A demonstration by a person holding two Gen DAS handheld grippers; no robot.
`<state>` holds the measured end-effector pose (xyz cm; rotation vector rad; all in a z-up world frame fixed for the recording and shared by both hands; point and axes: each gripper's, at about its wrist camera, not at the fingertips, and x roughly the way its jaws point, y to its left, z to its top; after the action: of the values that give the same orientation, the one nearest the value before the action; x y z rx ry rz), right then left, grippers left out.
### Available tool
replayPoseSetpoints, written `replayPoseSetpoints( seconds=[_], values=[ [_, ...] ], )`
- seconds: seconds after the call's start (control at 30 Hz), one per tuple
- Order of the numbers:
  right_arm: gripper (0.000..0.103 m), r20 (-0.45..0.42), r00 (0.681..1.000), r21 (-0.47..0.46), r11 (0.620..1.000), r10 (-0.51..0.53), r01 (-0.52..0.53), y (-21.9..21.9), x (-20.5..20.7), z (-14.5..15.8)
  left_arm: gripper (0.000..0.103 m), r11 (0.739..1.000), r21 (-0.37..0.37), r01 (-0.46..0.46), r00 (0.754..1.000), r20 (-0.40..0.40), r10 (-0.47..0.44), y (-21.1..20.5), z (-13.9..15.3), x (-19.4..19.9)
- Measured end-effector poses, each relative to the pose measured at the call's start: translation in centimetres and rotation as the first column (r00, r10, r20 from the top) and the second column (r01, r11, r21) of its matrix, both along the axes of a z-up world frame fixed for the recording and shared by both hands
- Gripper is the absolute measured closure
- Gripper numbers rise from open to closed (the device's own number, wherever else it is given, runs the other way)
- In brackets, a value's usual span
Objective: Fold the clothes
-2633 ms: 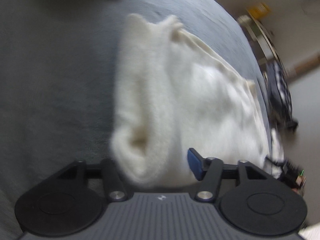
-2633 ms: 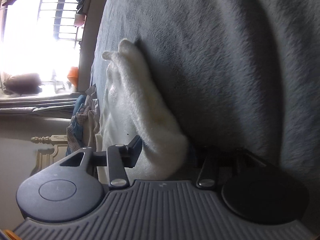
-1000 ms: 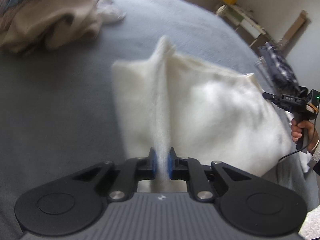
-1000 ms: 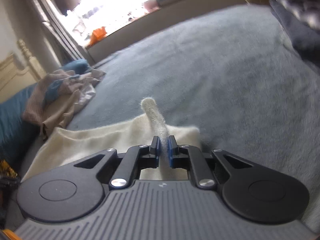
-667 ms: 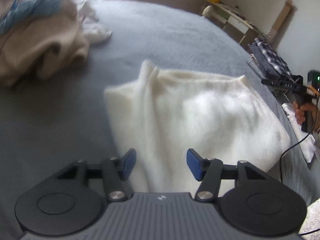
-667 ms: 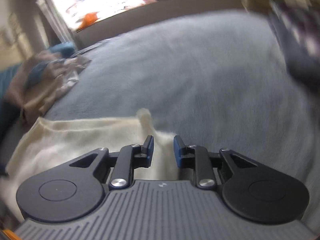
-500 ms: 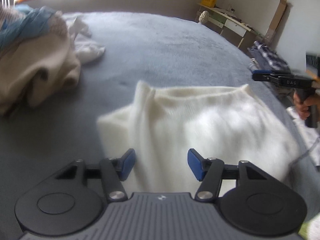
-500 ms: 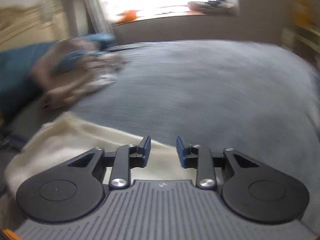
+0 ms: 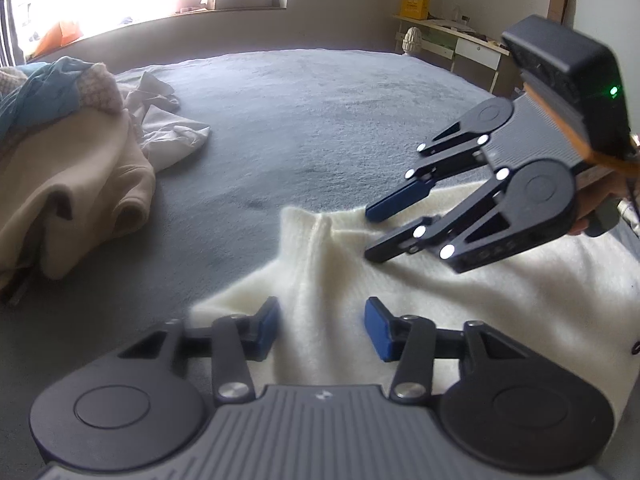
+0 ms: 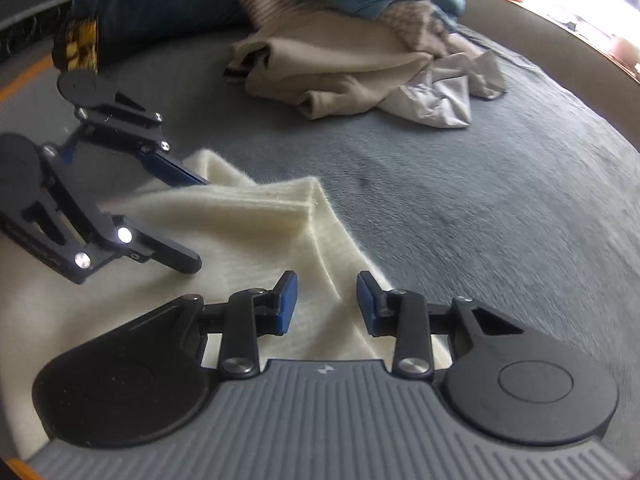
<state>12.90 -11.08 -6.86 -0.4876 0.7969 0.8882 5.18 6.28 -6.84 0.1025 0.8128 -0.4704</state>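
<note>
A: Left wrist view first. Where's the cloth from your claw?

B: White sweater (image 9: 400,280) fills lower centre to right of frame, lying on the grey bed (image 9: 320,120). My left claw (image 9: 322,330) sits over its near part, jaws partly apart and closing, fabric lying under and between them, pads not pressing on it yet. A raised ridge runs from between my jaws up to a peak at mid frame. My right claw (image 9: 372,234) comes in from the right, tips at that peak edge.

A: Right wrist view?

B: Sweater (image 10: 240,232) lower left to centre. Right claw (image 10: 326,304) partly open, holding nothing, the fold edge running up from between the jaws. Left claw (image 10: 192,220) at left, over the sweater. Pile of clothes (image 10: 340,68) upper centre, well apart.

A: Which hand is nearer the far corner?

B: Right, I'd judge.
</note>
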Motion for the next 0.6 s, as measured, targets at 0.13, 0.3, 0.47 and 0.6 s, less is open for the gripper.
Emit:
replayPoseSetpoints(
  seconds=[0.13,0.3,0.47,0.6],
  values=[
    [0.086,-0.026,0.999,0.0,1.0,0.03,-0.03,0.3,0.0,-0.4,0.073,0.999,-0.034,-0.026,1.0,-0.004,0.026,1.0,0.2,0.2],
    [0.1,0.051,0.998,0.033,0.998,0.045,-0.046,0.7,-1.0,0.9,0.087,0.988,-0.129,-0.079,0.997,-0.011,0.078,3.1,1.0,-0.2],
    [0.101,0.121,0.992,0.126,0.991,0.028,-0.044,0.9,-1.0,3.3,0.079,0.976,-0.191,-0.107,0.993,-0.063,0.097,4.9,1.5,-0.3],
    [0.101,0.144,0.989,0.096,0.994,0.042,-0.056,1.4,-1.1,2.6,0.04,0.965,-0.241,-0.102,0.991,-0.107,0.078,5.0,1.0,1.1]
  ],
)
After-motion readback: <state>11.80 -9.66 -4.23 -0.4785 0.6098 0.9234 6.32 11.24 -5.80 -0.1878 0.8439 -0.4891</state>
